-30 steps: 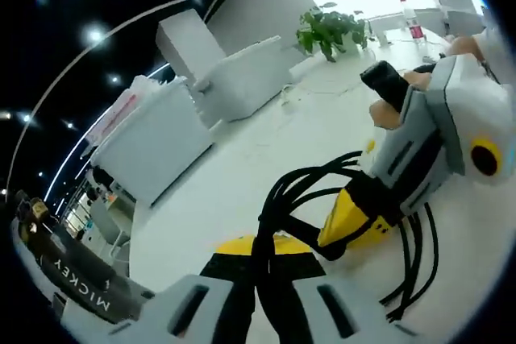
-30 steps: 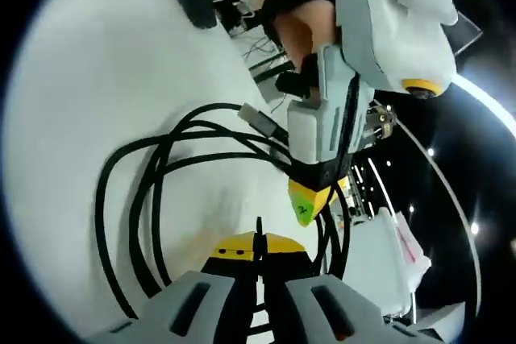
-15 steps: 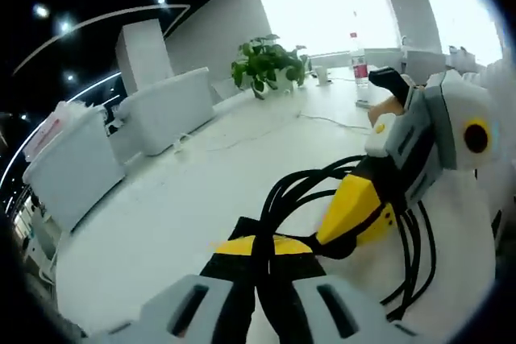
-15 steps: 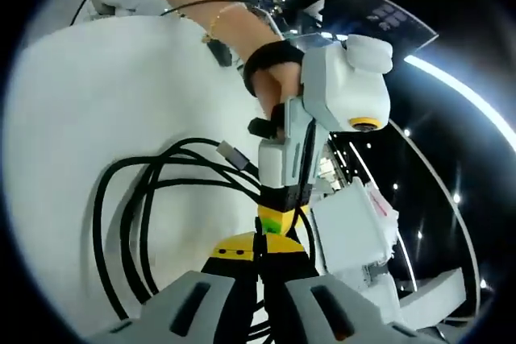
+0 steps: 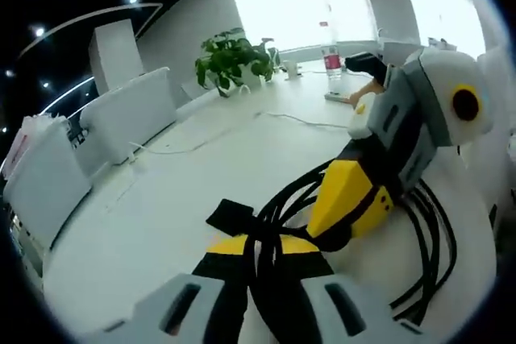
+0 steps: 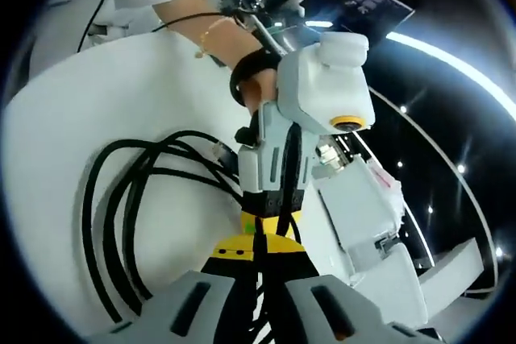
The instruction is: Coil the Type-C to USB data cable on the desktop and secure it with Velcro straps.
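Note:
The black data cable (image 5: 419, 255) lies coiled in several loops on the white desk (image 5: 161, 199). My left gripper (image 5: 262, 246) is shut on the gathered bundle, and a black Velcro strap flap (image 5: 230, 217) sticks out just left of its jaws. My right gripper (image 5: 334, 231), with yellow tips, comes in from the right and pinches the same bundle right beside it. In the right gripper view my right gripper (image 6: 258, 245) is shut on the bundle, the left gripper (image 6: 262, 221) meets it from above, and the cable loops (image 6: 113, 215) spread to the left.
At the desk's far side stand a potted plant (image 5: 228, 58) and a water bottle (image 5: 331, 58). White boxes (image 5: 129, 110) sit at the left, and a thin white cord (image 5: 210, 138) trails across the desk. A hand with a black wristband (image 6: 254, 70) holds the left gripper.
Both cameras have swung, so the backgrounds have shifted. The strap flap now shows left of the bundle in the left gripper view. Both grippers still hold the bundle side by side.

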